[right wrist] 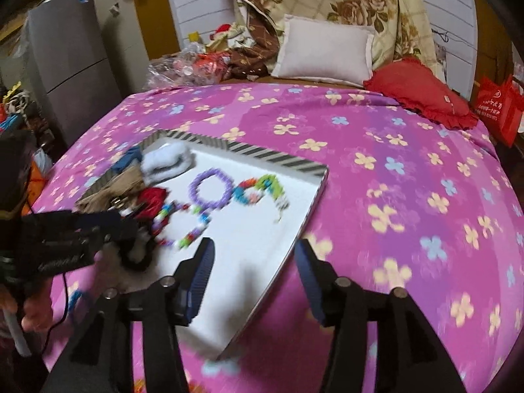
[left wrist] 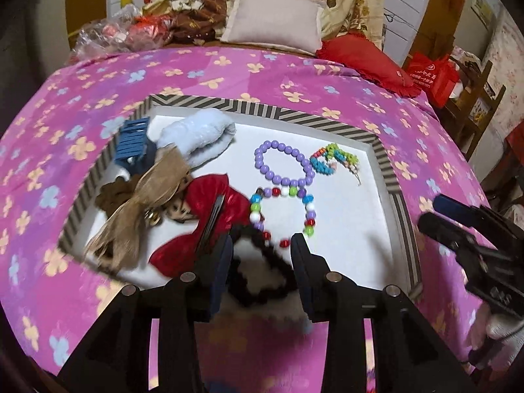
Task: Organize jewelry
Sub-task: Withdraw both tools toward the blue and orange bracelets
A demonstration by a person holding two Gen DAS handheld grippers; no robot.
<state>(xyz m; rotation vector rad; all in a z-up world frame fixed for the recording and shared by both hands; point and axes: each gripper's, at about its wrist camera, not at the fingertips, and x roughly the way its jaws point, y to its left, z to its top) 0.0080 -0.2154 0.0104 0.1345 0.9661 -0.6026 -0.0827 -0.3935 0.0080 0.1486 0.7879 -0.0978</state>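
Note:
A white tray with a striped rim [left wrist: 278, 111] lies on the pink flowered bed; it also shows in the right wrist view [right wrist: 281, 160]. In it lie a purple bead bracelet [left wrist: 281, 163], a multicoloured bead bracelet [left wrist: 285, 213], a green-blue beaded piece [left wrist: 330, 160], a red bow [left wrist: 213, 213], a tan ribbon bow [left wrist: 147, 206] and a blue clip [left wrist: 134, 144]. My left gripper [left wrist: 262, 255] is open over the tray's near edge, with a black fuzzy hair tie [left wrist: 262, 271] between its fingers. My right gripper [right wrist: 255, 255] is open and empty above the tray's right corner.
A light blue cloth [left wrist: 199, 134] lies at the tray's back left. Pillows [left wrist: 275, 16], a red cushion [left wrist: 366, 62] and bags crowd the head of the bed. A grey fridge [right wrist: 75, 65] stands at the left. The right gripper shows at the left view's right edge [left wrist: 458, 229].

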